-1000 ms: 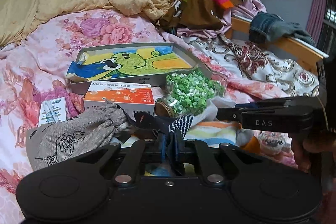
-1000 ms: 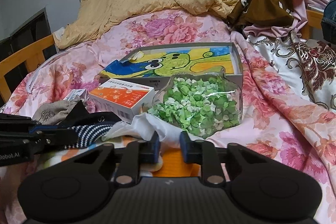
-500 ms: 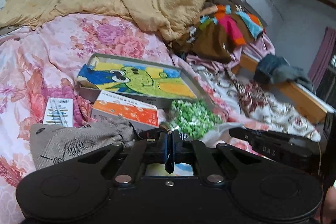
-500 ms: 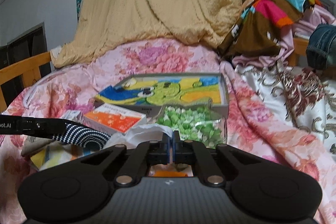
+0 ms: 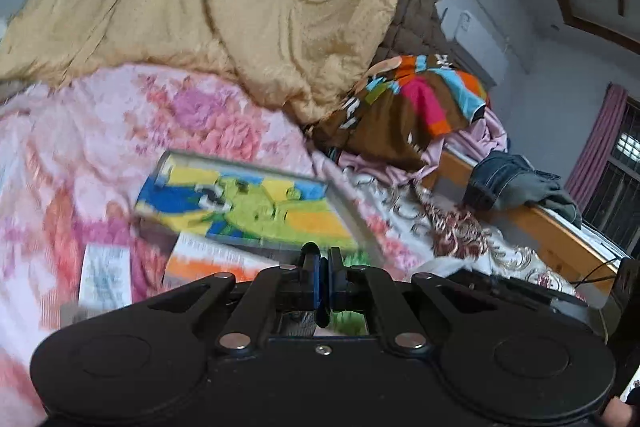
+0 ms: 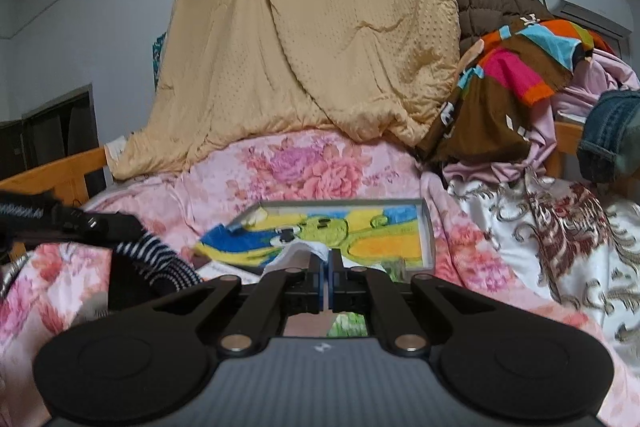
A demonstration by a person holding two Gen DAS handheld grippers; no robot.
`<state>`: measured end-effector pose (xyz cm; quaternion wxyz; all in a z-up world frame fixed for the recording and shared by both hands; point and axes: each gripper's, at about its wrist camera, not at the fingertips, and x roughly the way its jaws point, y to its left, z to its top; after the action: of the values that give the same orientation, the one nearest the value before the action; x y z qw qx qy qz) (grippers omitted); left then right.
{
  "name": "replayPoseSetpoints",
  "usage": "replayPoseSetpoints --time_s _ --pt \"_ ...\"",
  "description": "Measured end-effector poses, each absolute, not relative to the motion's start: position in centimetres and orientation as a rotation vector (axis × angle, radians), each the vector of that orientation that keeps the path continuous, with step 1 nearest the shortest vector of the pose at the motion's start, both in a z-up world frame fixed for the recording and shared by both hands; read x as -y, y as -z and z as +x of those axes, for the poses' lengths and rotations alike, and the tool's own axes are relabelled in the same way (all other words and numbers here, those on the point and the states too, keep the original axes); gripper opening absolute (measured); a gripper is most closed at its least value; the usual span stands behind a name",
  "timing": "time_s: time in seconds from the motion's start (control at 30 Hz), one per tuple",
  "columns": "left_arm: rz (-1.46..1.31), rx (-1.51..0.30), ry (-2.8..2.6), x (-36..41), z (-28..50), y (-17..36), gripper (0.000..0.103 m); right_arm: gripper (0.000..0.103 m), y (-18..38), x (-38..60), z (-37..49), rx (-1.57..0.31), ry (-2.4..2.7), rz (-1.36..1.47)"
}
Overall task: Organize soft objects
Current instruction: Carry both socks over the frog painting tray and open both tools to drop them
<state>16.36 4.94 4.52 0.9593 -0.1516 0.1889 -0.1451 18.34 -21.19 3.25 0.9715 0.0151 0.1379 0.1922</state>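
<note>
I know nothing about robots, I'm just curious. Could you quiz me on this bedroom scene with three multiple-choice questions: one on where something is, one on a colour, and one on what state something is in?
1. Where do the jeans lie?
A. spread flat on the flowered bedspread
B. over the wooden bed rail
C. hung on the wall

2. What colour is the big quilt hung at the back?
A. tan
B. dark blue
C. black

3. How is the right gripper?
A. wide open, nothing near it
B. shut on a white cloth
C. shut on a glass jar

Answers:
1 B: the denim is bunched on the orange-brown rail at the right edge of the bed.
2 A: the quilt is a yellowish tan all over.
3 B: its jaws meet, and white cloth pokes out just past them.
</note>
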Motion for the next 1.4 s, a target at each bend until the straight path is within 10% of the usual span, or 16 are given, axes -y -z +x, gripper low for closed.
replayPoseSetpoints --time_s 0.4,0.93,1.13,1.4 --pt "-0.368 -0.292 0.276 -5.6 28.9 -9.0 0.003 0.002 -6.5 16.6 30.8 -0.268 -0.412 0.049" --pt "-0.449 -0.557 0.136 -8.1 39.3 -0.1 0.004 0.003 -1.5 14.3 42.3 -0.64 -0.363 0.173" --pt "-0.435 -0.675 0.094 -7.9 41.0 2.5 0.014 0.014 -0.2 15.7 42.6 -0.733 -0.39 0.208" --pt "-0.417 -0.669 0.099 -6.9 39.6 2.4 0.048 0.061 -1.2 15.9 40.7 -0.694 -0.414 0.127"
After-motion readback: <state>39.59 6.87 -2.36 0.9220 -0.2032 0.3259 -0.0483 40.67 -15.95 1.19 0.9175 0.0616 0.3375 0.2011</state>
